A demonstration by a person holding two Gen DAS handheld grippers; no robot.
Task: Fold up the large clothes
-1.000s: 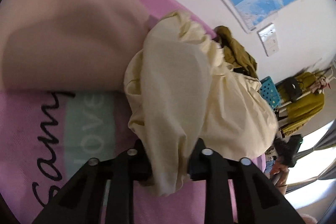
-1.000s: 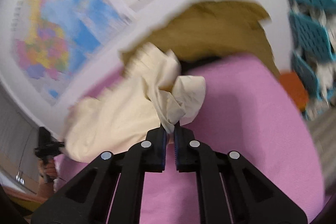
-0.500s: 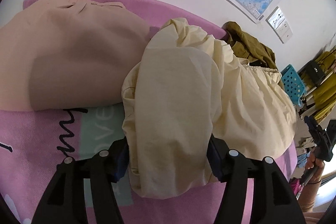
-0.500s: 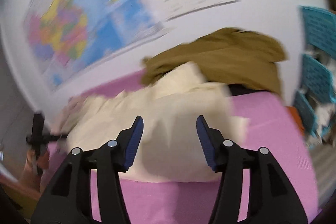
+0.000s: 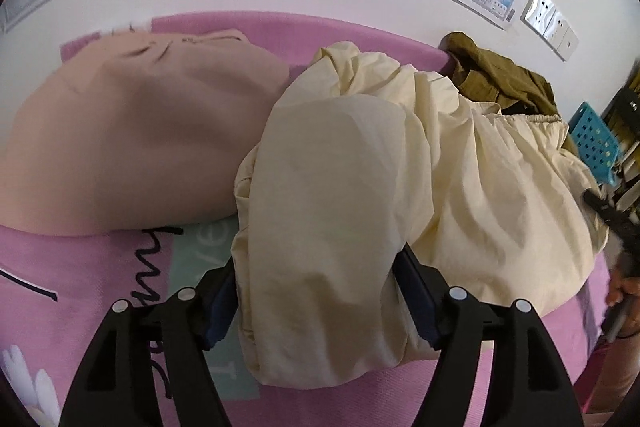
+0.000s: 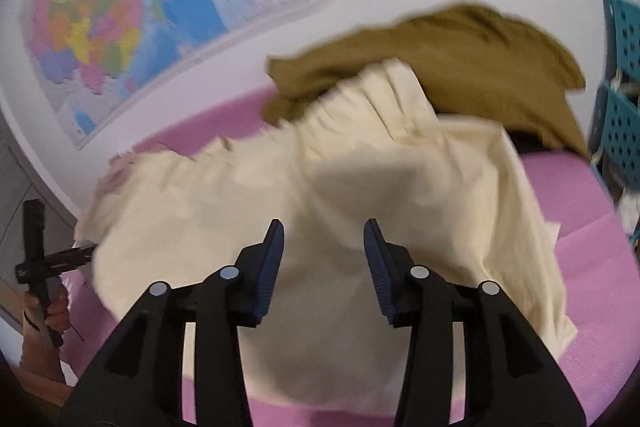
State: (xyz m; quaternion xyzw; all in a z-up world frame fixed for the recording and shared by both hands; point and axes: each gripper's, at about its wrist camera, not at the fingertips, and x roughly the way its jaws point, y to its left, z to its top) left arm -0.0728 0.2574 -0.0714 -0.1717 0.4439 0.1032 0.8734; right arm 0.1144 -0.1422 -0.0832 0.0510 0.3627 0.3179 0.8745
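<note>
Your left gripper, black two-finger frame with blue pads, tilts steeply downward; its jaws have just been opening and stand wide, with a fold of cream cotton garment bulging between them. Your right gripper angles down more gently, jaws parted after just closing a little, nothing pinched between the pads, poised above the same cloth.
</note>
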